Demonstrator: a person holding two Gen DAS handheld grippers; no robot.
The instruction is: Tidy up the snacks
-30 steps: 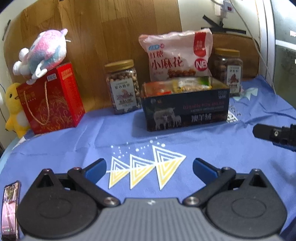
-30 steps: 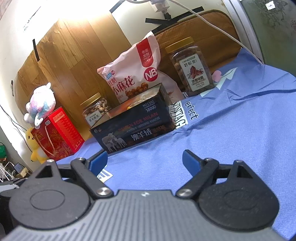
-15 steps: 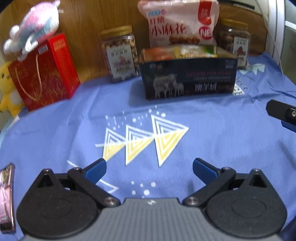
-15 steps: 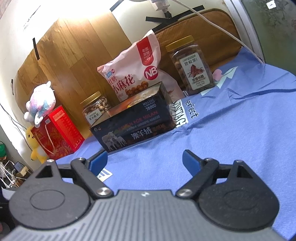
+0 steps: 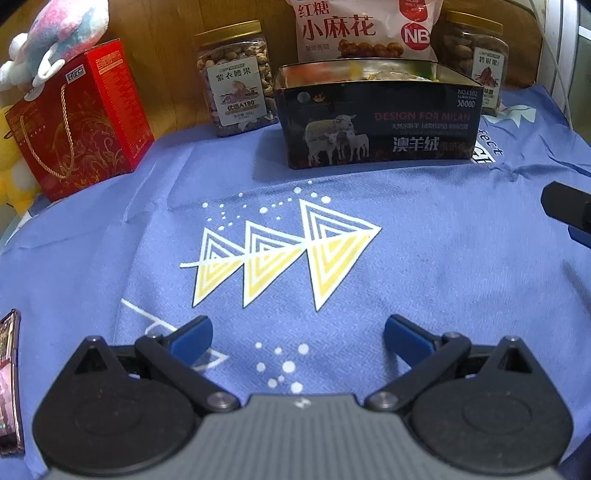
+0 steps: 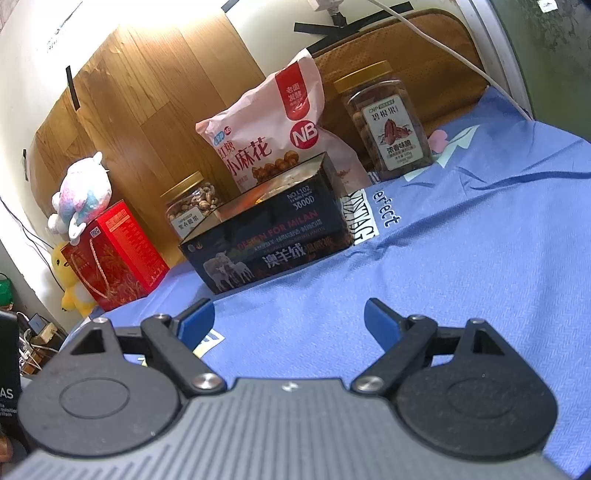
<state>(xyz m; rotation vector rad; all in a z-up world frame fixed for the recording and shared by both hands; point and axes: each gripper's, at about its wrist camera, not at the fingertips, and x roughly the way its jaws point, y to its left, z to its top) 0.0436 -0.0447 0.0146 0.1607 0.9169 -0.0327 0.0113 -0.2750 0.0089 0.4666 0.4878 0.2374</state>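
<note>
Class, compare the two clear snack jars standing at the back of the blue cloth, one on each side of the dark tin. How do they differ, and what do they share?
The left jar holds pale nuts; the right jar holds darker brown ones. The left jar's label shows a pale drawing, the right jar's a red-brown nut. The left jar stands beside the red gift box, the right jar nearer the cloth's far right edge. Both stand upright, are clear plastic, and have gold lids and white labels.

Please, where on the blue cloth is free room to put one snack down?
The blue cloth is bare between the dark tin and both open grippers. The back is crowded: red box, two jars, pink bag.
</note>
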